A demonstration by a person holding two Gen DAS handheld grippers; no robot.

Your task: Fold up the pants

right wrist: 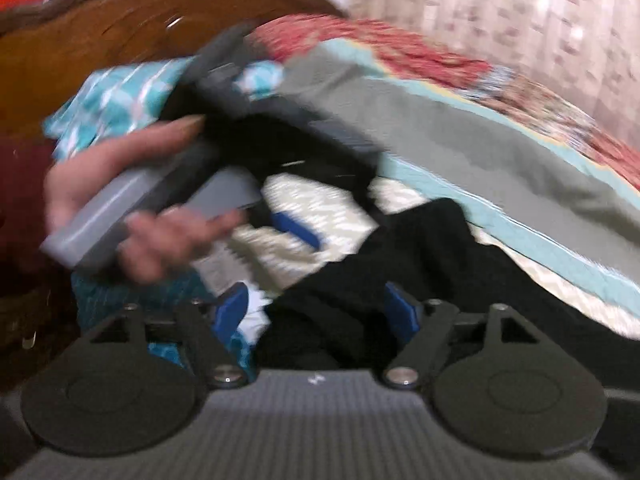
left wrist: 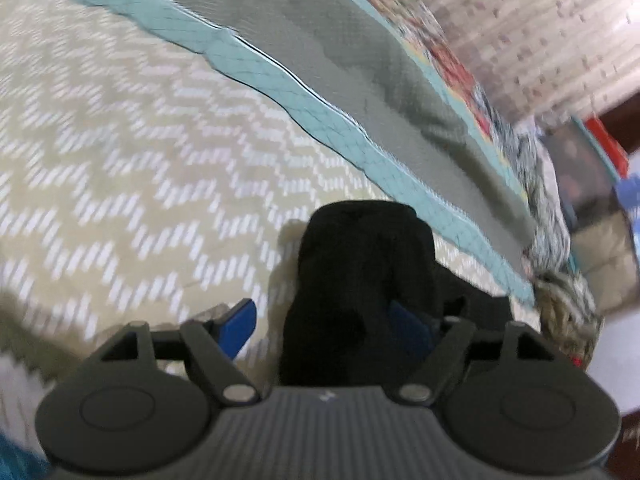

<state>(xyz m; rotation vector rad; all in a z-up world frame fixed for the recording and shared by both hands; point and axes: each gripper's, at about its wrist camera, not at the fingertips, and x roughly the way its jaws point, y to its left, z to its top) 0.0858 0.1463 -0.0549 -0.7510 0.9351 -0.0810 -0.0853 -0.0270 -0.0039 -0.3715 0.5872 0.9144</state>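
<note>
- Left wrist view: the left tool (left wrist: 326, 326) stands wide, black pants (left wrist: 360, 280) bunched between its blue pads, unpinched, on the bed (left wrist: 120, 140).
- Right wrist view: the right tool (right wrist: 316, 312) gapes around the pants (right wrist: 400, 264) too; a hand (right wrist: 132, 200) is beyond. Soft, light, floppy cloth: best pinched at an edge.

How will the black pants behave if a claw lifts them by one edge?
Probably floppy: the black pants lie bunched and draped over the bedspread, holding no shape. Likely to sag and trail from a single pinch, since they sprawl between the open right claw's fingers. They look light, though blur limits certainty.
</note>
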